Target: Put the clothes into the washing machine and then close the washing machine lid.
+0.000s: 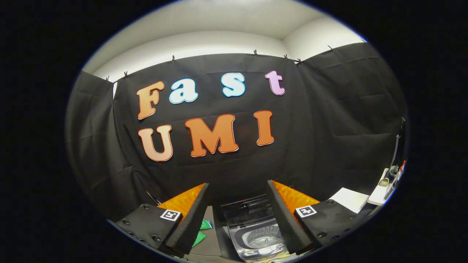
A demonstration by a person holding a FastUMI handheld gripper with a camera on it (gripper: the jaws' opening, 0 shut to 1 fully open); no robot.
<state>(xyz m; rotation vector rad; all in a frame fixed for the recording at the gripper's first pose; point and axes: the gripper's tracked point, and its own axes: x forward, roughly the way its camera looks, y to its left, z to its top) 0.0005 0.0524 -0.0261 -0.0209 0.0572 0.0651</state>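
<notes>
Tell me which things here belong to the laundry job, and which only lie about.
Job: washing machine with lid open, between the fingers; green cloth beside the left finger; gripper, open, holding nothing.
Lying about: white sheet; small bottles on a white shelf.

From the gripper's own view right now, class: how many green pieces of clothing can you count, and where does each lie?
2. One green cloth and a second nearer the camera lie beside the washing machine, just behind the open gripper's left finger, which may hide more; they could be one garment.
</notes>
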